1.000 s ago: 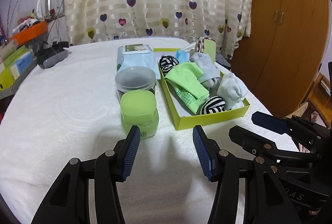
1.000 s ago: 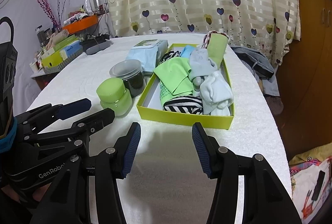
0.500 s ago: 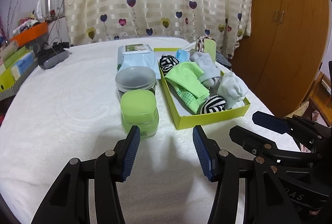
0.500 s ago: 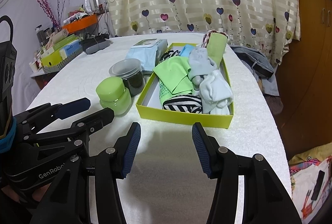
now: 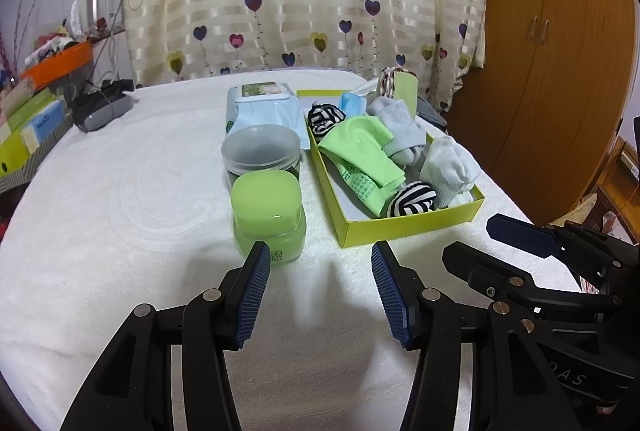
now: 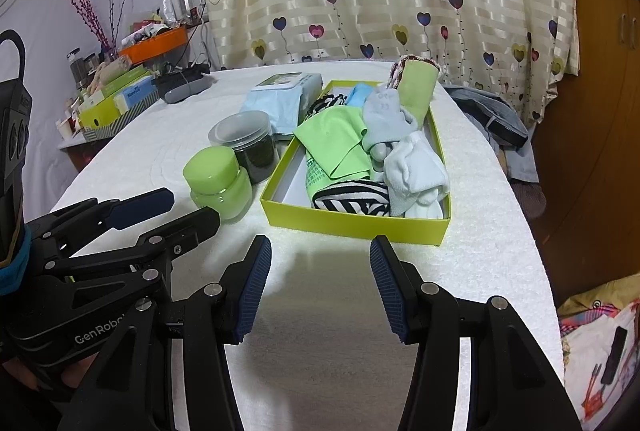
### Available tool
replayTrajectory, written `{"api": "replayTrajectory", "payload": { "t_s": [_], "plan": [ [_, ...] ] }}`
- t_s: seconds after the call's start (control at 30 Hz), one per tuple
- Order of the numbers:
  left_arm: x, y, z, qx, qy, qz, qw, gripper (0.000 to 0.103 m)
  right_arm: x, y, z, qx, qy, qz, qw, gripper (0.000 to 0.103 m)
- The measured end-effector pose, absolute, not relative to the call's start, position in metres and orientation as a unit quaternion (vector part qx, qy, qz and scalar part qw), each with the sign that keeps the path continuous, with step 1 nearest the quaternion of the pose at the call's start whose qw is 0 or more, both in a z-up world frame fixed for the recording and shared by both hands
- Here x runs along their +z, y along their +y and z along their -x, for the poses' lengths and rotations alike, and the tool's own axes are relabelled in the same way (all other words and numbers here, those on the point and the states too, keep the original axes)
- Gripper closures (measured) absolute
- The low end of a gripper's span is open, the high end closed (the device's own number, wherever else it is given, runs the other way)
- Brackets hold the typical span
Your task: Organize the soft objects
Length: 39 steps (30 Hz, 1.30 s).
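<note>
A yellow-green box (image 5: 412, 227) (image 6: 352, 225) on the white table holds several soft items: a green sock (image 5: 360, 151) (image 6: 336, 143), a white sock (image 5: 450, 167) (image 6: 414, 171), a grey sock (image 5: 396, 121) (image 6: 386, 121), and black-and-white striped socks (image 5: 412, 199) (image 6: 352, 197). My left gripper (image 5: 320, 295) is open and empty, over the table in front of the box. My right gripper (image 6: 320, 291) is open and empty, just short of the box's near wall. Each gripper shows in the other's view, the right one (image 5: 516, 251) and the left one (image 6: 168, 211).
A green jar (image 5: 270, 215) (image 6: 218, 181) and a clear-lidded dark jar (image 5: 262, 153) (image 6: 246, 141) stand left of the box. A wipes pack (image 5: 264, 107) (image 6: 284, 99) lies behind them. Boxes and clutter (image 6: 116, 99) sit at the far left. A wooden wardrobe (image 5: 560, 51) stands on the right.
</note>
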<state>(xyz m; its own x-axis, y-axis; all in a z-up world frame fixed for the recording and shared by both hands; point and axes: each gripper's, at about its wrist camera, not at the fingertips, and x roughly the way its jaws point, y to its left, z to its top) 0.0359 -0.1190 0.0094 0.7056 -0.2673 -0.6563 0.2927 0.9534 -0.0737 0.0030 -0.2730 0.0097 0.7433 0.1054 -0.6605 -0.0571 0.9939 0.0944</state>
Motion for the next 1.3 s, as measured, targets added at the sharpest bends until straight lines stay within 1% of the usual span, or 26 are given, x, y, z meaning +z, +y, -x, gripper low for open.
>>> {"api": "replayTrajectory", "payload": {
  "t_s": [1.3],
  "plan": [
    [0.0067, -0.1162, -0.0374, -0.152, 0.356, -0.018, 0.922, 0.051, 0.0039, -0.2713, -0.0050, 0.043, 0.358, -0.033, 0.932, 0.050]
  ]
}}
